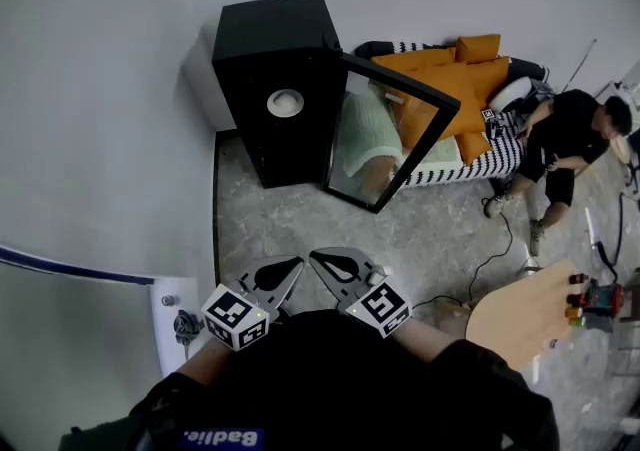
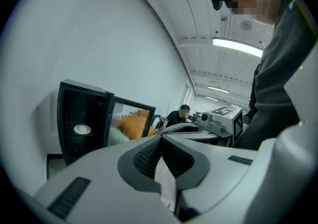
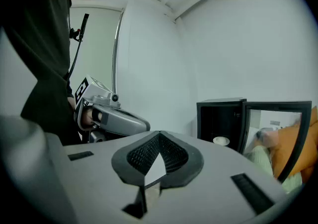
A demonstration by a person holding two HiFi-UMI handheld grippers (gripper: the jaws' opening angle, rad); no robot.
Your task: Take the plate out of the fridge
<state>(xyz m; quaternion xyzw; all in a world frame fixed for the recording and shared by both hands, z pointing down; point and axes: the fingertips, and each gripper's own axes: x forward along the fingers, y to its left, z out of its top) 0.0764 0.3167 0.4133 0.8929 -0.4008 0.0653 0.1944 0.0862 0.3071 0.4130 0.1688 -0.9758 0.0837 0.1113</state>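
Room: pale walls, grey speckled floor (image 1: 430, 229). Far side held a striped couch with orange cushions (image 1: 450, 84) and a seated person (image 1: 565, 134); a round wooden surface (image 1: 520, 314) stood at near right.

Item 1, fridge (image 1: 275, 49): small, black, against the wall, with its glass door (image 1: 385, 134) swung wide to the right.

Item 2, plate (image 1: 285, 102): white, lying flat on a shelf inside the fridge and not touched by anything.

Item 3, left gripper (image 1: 290, 267): jaws pressed together with nothing between them. It was held low, close to the body and well apart from the fridge.

Item 4, right gripper (image 1: 322, 259): jaws likewise pressed together and empty. It sat just beside the left gripper and aimed slightly downward.

Step in hand, as judged: the approach, with the door already open.

Handling note: close in on the open side first, then spread one gripper's jaws before entering the cabinet. Come in level with the shelf and pinch the plate's near rim. Lift it only slightly and draw it straight out, keeping it flat and clear of the door edge.
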